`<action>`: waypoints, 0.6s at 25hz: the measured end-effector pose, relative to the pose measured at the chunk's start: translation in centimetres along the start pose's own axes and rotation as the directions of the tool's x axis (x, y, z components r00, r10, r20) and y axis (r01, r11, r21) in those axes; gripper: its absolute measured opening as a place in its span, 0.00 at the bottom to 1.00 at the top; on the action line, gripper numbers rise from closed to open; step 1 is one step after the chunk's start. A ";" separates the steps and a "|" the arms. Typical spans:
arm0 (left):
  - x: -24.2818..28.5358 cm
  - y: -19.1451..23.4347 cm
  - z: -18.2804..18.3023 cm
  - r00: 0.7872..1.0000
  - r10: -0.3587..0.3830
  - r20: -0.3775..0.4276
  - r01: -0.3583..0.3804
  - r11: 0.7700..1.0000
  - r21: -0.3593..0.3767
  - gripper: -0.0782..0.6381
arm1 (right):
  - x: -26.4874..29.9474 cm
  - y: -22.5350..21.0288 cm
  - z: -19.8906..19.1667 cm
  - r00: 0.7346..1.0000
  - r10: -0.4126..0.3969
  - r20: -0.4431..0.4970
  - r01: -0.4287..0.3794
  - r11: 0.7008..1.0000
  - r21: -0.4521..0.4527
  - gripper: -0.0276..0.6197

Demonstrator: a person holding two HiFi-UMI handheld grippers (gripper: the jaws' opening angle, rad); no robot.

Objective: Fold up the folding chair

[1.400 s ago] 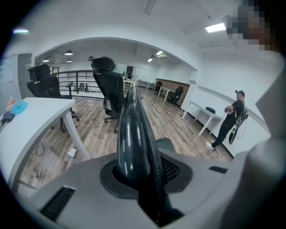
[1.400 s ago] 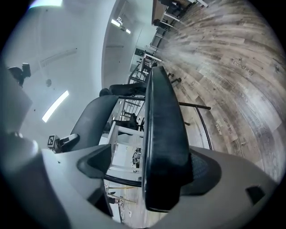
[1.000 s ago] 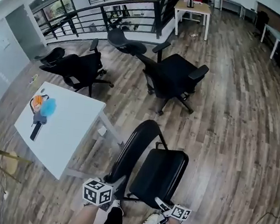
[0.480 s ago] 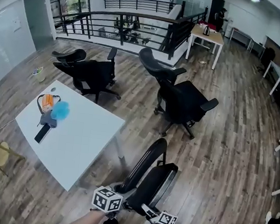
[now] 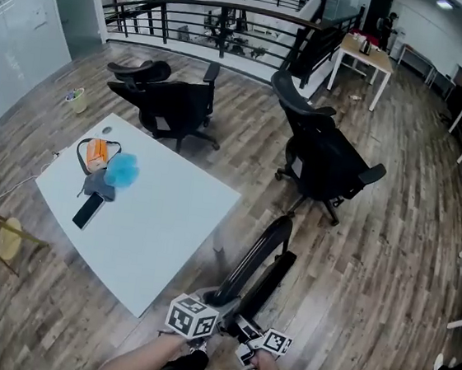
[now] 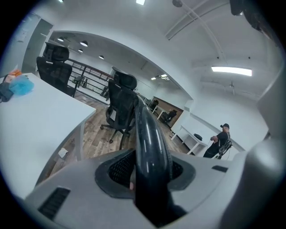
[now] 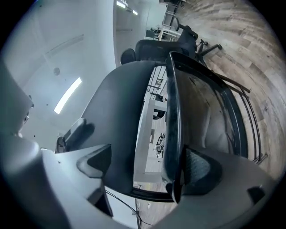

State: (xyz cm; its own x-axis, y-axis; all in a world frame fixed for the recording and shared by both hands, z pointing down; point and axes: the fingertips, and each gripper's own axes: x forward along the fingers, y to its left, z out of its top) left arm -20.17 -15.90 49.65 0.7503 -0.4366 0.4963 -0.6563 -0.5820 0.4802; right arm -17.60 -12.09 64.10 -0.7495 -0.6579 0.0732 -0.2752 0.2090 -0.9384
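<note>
Head view: the black folding chair stands nearly flat beside the white worktop. Left gripper view: the left tool, jaws just opening, grips its glossy back tube, which is probably slippery. Right gripper view: the right tool clamps the stiff seat rim, the surer hold.

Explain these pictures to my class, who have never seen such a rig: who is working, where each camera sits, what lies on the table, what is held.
No robot here: a person holds a two-jaw gripper in each hand. The wide picture comes from a camera on the person's head, looking down; the other two come from cameras riding on the grippers. The left gripper grips the frame tube of the black folding chair, though its jaws have just been opening; the right gripper spans its seat and back. On the white table lie an orange item, a blue fluffy thing and a dark flat object.
</note>
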 end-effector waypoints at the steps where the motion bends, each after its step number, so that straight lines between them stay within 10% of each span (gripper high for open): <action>1: -0.1 0.5 0.4 1.000 -0.001 0.002 0.001 1.000 0.002 0.31 | 1.5 0.0 0.1 1.000 0.001 -0.006 -0.001 1.000 0.000 0.80; 15: -2.8 9.5 1.5 1.000 0.010 -0.002 -0.010 0.999 -0.039 0.30 | 10.0 -1.7 -1.9 0.997 -0.073 -0.003 0.072 0.977 0.202 0.80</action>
State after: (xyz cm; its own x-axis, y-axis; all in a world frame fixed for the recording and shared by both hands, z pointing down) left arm -28.42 -21.21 51.73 0.7434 -0.4408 0.5030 -0.6666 -0.5505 0.5027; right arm -25.78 -17.65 67.08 -0.7292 -0.6693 0.1424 -0.2014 0.0111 -0.9794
